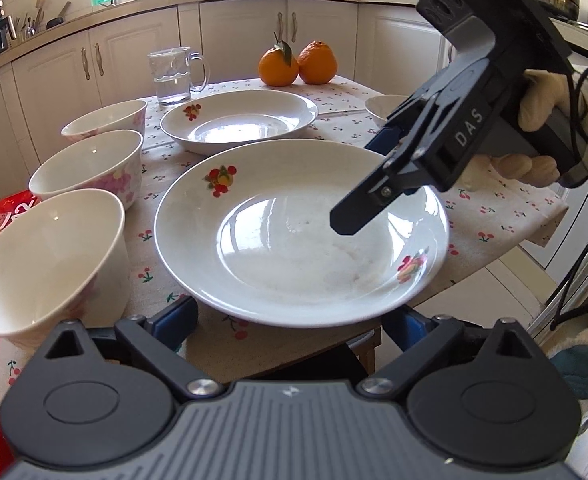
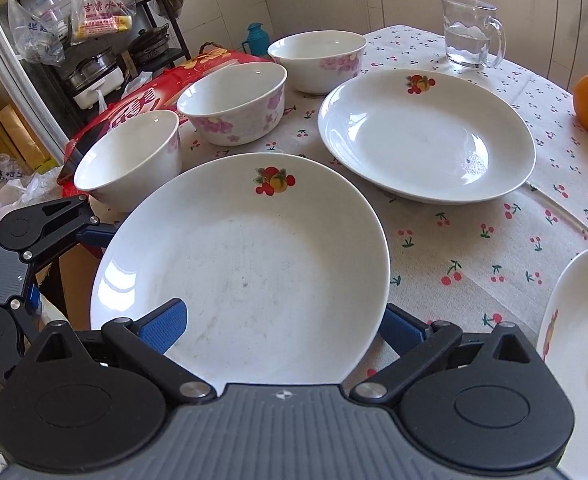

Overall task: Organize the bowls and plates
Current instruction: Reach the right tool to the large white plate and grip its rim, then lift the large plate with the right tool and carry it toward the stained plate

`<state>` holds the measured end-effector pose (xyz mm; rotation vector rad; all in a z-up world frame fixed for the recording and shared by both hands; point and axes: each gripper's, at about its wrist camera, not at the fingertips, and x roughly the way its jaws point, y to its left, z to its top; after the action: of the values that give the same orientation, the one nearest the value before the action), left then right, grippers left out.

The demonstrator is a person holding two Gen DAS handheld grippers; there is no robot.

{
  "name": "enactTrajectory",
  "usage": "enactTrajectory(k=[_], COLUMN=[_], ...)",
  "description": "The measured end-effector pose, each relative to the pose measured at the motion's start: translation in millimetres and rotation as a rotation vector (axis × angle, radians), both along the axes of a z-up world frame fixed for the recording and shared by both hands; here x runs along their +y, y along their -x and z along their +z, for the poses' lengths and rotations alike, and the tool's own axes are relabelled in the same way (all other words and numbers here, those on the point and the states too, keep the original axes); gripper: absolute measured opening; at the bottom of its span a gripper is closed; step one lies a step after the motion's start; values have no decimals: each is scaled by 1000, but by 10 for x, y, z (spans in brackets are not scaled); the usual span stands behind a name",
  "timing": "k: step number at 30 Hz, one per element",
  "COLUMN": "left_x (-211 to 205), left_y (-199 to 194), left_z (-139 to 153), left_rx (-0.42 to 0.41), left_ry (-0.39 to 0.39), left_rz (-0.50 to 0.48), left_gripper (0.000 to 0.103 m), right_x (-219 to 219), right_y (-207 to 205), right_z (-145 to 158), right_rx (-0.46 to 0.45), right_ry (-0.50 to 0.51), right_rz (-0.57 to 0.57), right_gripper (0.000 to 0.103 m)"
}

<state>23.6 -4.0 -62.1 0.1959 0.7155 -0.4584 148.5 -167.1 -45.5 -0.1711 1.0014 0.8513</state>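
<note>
A white plate with fruit prints point(image 1: 294, 248) point(image 2: 245, 272) is lifted and tilted at the table's near edge. My right gripper point(image 2: 281, 328) point(image 1: 370, 184) is shut on its rim, one blue pad on top and one beneath. My left gripper point(image 1: 294, 320) is open, its blue pads below the plate's near rim, and it shows at the left of the right wrist view point(image 2: 53, 232). A second fruit plate point(image 1: 237, 120) point(image 2: 426, 136) lies further back. Three white bowls with pink flowers point(image 1: 49, 260) point(image 1: 89, 168) point(image 1: 109, 118) stand in a row at the left.
A glass mug of water point(image 1: 173, 76) and two oranges point(image 1: 298, 64) stand at the table's far end. Another bowl point(image 2: 582, 344) sits at the right edge. A red package point(image 2: 141, 100) lies beside the bowls. Kitchen cabinets point(image 1: 233, 40) stand behind.
</note>
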Motion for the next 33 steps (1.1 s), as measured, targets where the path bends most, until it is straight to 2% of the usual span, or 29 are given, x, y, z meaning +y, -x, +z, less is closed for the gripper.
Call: enactTrajectory(k=[5,16,20,26,33], left_x=[1,-12,-26,-29,-7], left_y=[2,6,6,-1,-27], left_z=[7,16,21,22,21], left_rx=[-3,-9,-11,-7,7], left_ry=[-2,-11,-18,-18,-7], left_rz=[-5,-6,-7,-8,-15], left_gripper=[96,95,94,94,91], right_x=[78,181,176,178,230], right_y=[-152,-466,-564,-638,-614], right_z=[-1,22,36,37,54], right_rx=[14,60,95,149,138], right_ry=[-3,-9,-20,-34,11], right_rz=[32,107,124,130,153], right_gripper=[102,92,85,85,85])
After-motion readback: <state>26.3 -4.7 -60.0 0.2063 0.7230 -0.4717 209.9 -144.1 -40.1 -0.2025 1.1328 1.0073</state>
